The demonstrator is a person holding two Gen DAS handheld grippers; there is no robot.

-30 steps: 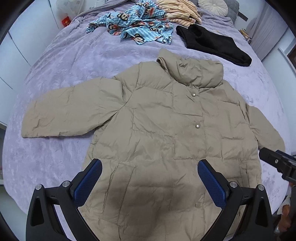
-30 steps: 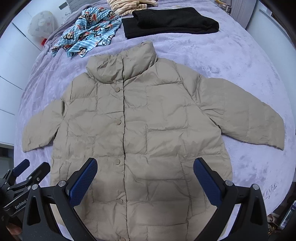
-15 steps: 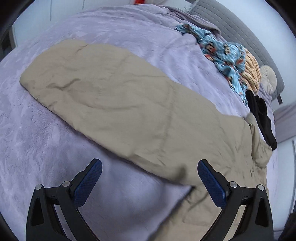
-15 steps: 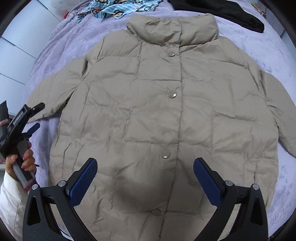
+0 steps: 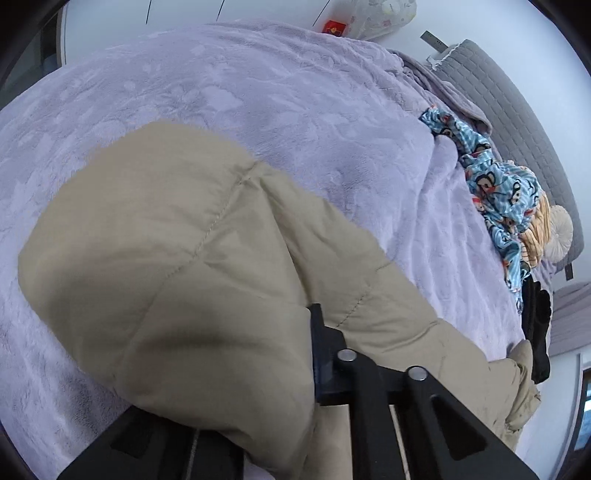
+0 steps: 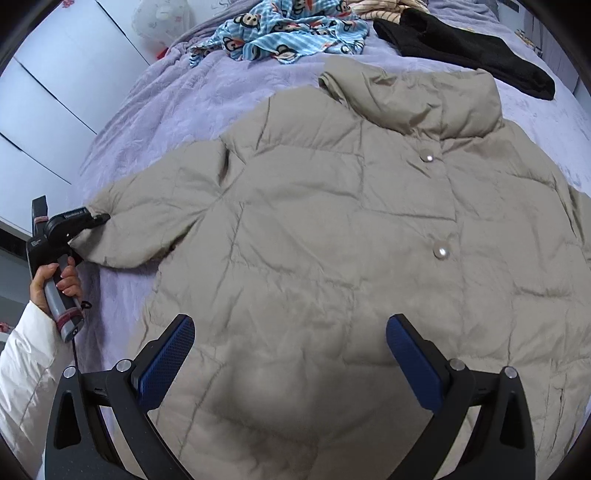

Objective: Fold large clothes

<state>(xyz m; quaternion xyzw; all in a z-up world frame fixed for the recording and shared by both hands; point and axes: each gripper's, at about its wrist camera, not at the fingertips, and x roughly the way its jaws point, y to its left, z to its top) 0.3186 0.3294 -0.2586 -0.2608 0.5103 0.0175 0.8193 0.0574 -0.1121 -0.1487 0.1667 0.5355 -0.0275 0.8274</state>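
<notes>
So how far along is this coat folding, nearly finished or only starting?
Only starting. Done: the beige puffer jacket lies spread flat, front up, snaps closed, on the purple bedspread. In hand: the left gripper has clamped the cuff of one sleeve, while the right gripper hovers open above the hem. Left: both sleeves are unfolded, the body is unfolded, and other clothes wait near the headboard.
</notes>
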